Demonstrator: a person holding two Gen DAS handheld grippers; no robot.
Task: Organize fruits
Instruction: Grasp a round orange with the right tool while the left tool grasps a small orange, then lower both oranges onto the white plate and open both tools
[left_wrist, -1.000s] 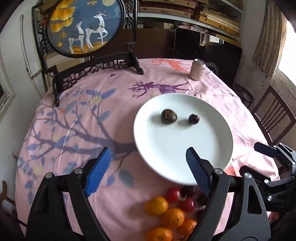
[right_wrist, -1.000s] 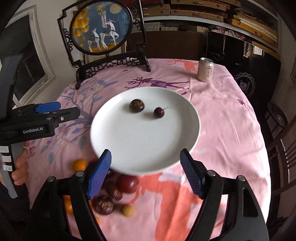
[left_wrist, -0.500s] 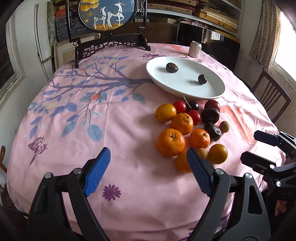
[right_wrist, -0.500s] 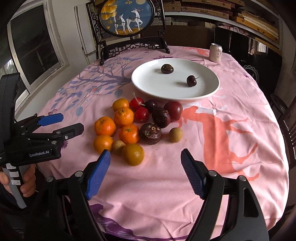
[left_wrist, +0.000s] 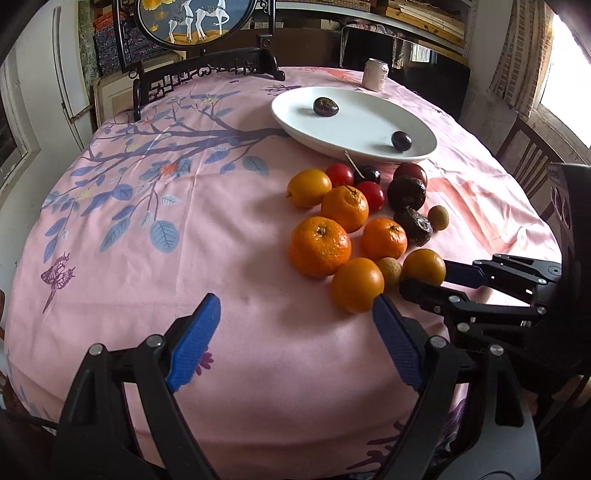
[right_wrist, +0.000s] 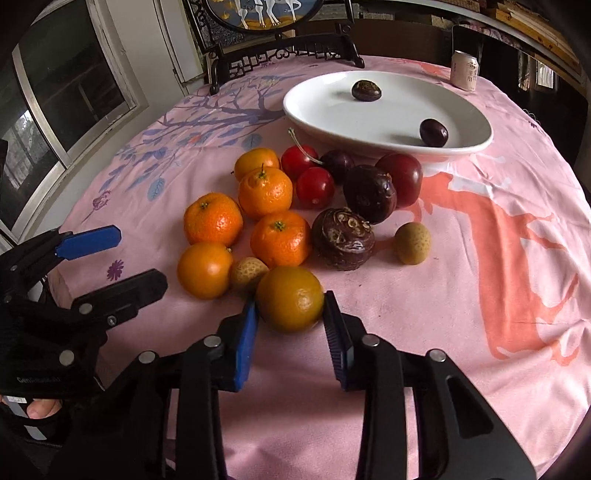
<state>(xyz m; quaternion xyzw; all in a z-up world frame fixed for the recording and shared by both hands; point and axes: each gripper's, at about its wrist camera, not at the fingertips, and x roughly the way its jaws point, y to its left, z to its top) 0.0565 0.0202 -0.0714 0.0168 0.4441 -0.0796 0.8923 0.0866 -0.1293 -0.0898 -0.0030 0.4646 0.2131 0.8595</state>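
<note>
Right wrist view: right gripper (right_wrist: 290, 320) closed onto the nearest orange (right_wrist: 290, 303), pads touching both its sides.
Left gripper (left_wrist: 291, 332): spread wide, holding nothing.
Ahead: fruit pile (right_wrist: 295, 206) on the cloth.
Beyond pile: plate (right_wrist: 325, 118) holds two dark fruits.
Progress: early; most fruit unsorted.

Glossy white plate (right_wrist: 476, 142), matt pink cloth tablecloth (right_wrist: 443, 295)

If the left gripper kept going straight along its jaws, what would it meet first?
Probably bare pink tablecloth: the left gripper, jaws wide open, points left of the fruit pile. The nearest orange sits just off its right jaw, so a graze is possible; depth is unclear.
</note>
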